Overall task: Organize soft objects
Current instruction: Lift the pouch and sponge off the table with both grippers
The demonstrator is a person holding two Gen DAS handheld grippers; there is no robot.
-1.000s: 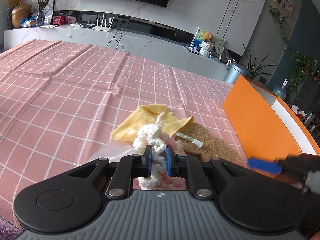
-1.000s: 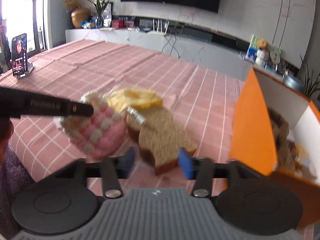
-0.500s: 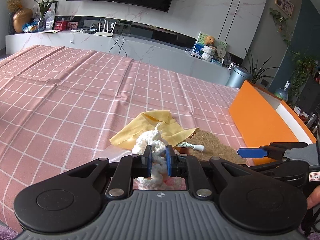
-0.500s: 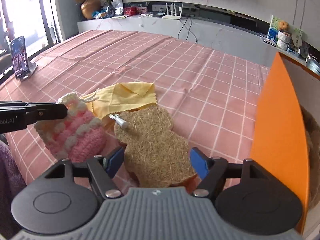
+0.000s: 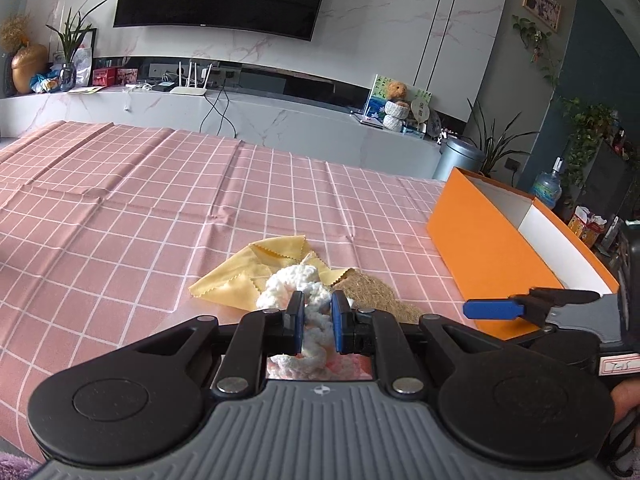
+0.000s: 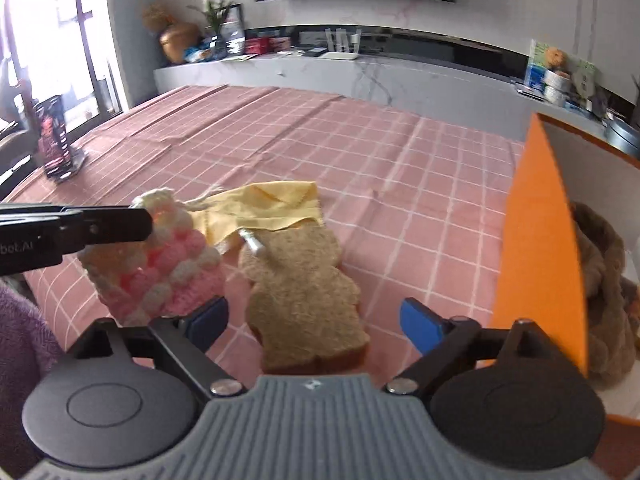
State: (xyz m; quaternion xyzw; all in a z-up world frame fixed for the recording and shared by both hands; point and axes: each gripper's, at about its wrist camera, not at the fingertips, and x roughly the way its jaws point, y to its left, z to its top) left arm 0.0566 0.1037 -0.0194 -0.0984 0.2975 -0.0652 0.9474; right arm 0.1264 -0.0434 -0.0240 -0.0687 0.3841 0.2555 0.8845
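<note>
My left gripper [image 5: 316,326] is shut on a pink and white crocheted pouch [image 5: 296,292] and holds it off the table; the pouch also shows at the left of the right wrist view [image 6: 156,264]. My right gripper [image 6: 314,322] is open and empty, its jaws standing wide on either side of a brown fibre pad [image 6: 304,288] that lies on the pink checked tablecloth [image 6: 400,184]. A yellow cloth [image 6: 264,208] lies just behind the pad, with a small white tube [image 6: 252,240] on it. An orange box [image 6: 536,240] stands at the right.
A brown furry item [image 6: 604,280] lies inside the orange box. A phone on a stand [image 6: 56,144] is at the table's far left. A purple towel [image 6: 20,344] is at the near left edge. A TV counter runs behind the table.
My left gripper has lifted the pouch higher. My right gripper has pulled back a little and opened wider around the brown pad.
</note>
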